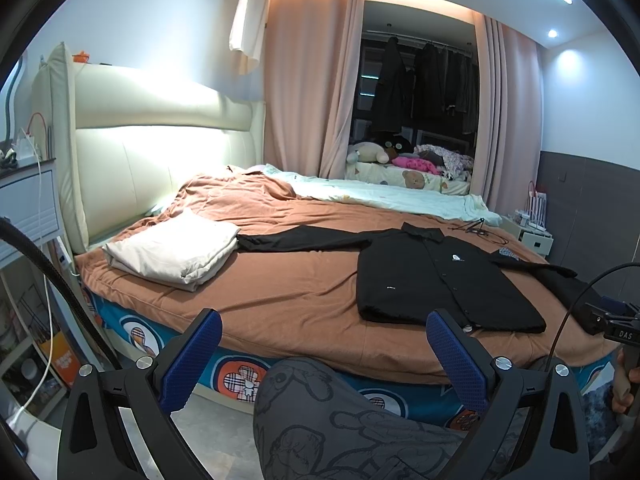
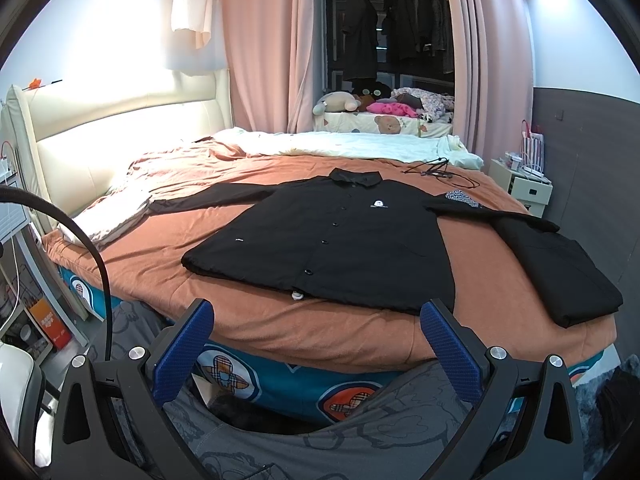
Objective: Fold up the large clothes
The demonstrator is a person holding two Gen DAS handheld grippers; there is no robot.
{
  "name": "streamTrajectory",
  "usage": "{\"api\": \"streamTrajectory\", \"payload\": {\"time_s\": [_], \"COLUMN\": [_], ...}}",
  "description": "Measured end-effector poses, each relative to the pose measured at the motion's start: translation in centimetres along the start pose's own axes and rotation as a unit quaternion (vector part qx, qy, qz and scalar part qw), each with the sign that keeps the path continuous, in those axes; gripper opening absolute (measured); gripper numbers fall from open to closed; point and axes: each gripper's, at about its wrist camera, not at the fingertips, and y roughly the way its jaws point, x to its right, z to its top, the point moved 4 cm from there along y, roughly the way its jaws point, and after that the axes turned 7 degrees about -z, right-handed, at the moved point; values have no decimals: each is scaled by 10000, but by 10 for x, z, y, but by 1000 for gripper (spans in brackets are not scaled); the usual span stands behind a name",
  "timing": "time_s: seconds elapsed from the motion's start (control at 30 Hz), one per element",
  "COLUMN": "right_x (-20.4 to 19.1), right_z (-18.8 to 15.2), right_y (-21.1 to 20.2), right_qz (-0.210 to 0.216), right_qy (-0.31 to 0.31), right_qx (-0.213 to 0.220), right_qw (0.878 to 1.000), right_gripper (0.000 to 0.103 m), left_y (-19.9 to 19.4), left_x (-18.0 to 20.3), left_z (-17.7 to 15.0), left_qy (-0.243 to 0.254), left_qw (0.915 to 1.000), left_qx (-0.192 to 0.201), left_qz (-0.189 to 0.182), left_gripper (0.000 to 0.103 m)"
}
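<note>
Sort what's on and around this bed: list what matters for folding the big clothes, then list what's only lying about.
For the job:
black shirt, spread flat, unfolded
left gripper, open
right gripper, open
folded black garment
folded white cloth

Lying about:
cable
plush toys
light blanket

In front of me a black button-front collared jacket [image 2: 340, 240] lies flat, face up on the orange-brown bedspread [image 2: 248, 316], both sleeves spread outward, hem nearest me.
</note>
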Motion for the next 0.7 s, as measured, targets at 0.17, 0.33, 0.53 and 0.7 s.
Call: {"api": "streamTrajectory", "payload": {"time_s": [0.17, 0.33, 0.53, 0.7], "right_x": [-1, -1, 0, -6], "right_z": [1, 3, 14, 24], "right_y": [1, 2, 13, 37], "right_qz": [1, -15, -15, 125], "right_qy": [6, -6, 43, 13], "right_qx": [-5, 22, 8, -85], "right_qw": [10000, 10000, 10000, 9999], "right_gripper": [103, 103, 103, 103], "left_y": [0, 0, 13, 39], "left_x": [-1, 0, -5, -13], "left_z": [0, 0, 7, 18], "left_qy": [-3, -12, -44, 10], "left_qw": [10000, 10000, 9999, 9998], "left_qx": [1, -21, -122, -219], "left_qz": [-5, -9, -11, 0], "left_gripper": [103, 103, 103, 103]}}
